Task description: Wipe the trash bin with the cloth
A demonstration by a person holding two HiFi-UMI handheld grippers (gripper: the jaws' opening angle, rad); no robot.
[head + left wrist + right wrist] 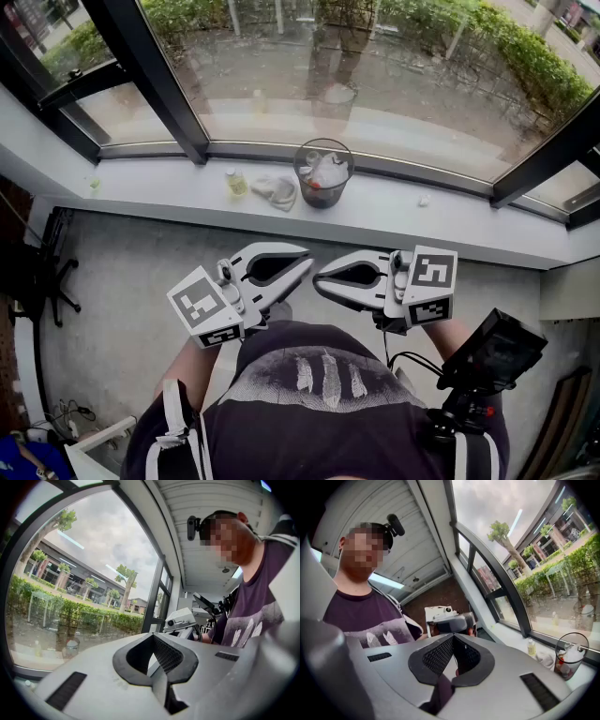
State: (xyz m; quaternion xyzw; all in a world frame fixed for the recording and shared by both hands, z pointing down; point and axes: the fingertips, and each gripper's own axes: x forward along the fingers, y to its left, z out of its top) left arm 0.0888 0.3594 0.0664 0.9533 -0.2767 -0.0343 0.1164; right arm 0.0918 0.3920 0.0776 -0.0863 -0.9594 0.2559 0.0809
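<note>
The person's dark purple shirt [319,394], with pale feather shapes printed on the chest, fills the bottom of the head view, and a dark screen on a mount [492,352] sits by the right arm. Just beyond the chest the left gripper [302,265] and the right gripper [321,277] are held level above the grey floor [122,281], their tips pointing inward at each other and close together. Each carries its cube of square markers on the outer side. In the left gripper view the fingers [140,651] meet at the tip with nothing between them, only the hollow between their black pads showing, and the other gripper shows beyond them. The right gripper view shows the same: its fingers [436,656] are pressed together at the tip and hold nothing. Well beyond both grippers a pale window sill [141,183] runs under the dark-framed glass. The trash bin [323,173], a clear round tub with white crumpled material and something dark red inside, stands upright on that sill near its middle. The cloth [277,190] lies bunched on the sill just to the left of the bin, and a small yellowish bottle [236,181] stands just to the left of the cloth. Neither gripper is near any of them.
</note>
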